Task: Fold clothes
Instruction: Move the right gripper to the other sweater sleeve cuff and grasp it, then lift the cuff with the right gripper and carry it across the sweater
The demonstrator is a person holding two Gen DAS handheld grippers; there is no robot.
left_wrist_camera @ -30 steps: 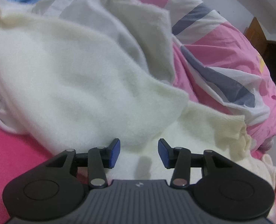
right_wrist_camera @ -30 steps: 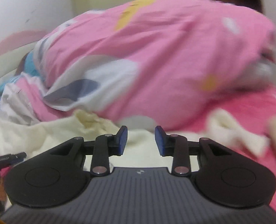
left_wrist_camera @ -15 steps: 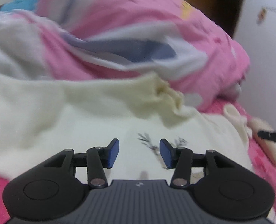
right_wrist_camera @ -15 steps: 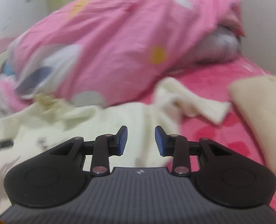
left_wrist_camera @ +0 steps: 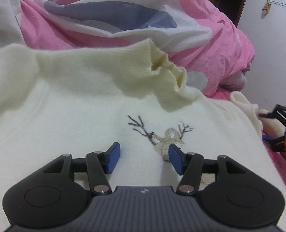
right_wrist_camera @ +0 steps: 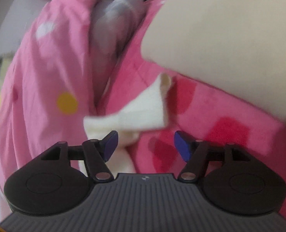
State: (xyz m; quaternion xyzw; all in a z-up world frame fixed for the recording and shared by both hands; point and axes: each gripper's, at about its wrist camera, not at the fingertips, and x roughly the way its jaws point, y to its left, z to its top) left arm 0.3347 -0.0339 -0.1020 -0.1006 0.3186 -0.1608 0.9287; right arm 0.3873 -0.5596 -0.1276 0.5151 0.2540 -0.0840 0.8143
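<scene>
Hovering over cream sweater [left_wrist_camera: 69,104], left tongs [left_wrist_camera: 144,154] just widened, empty, right tongs [right_wrist_camera: 145,145] likewise by its sleeve [right_wrist_camera: 135,114]

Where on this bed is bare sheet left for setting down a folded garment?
In the right wrist view, bare pink sheet lies between the cream sleeve cuff and the beige folded item. Crowded: the cream sweater fills the front, the heaped pink duvet the back.

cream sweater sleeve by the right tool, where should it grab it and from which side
Take the cream sleeve at its ribbed cuff end, coming from the near side with the right tool low. The cuff lies flat on the pink bedsheet, clear of the duvet, its free edge facing the open tool.
</scene>
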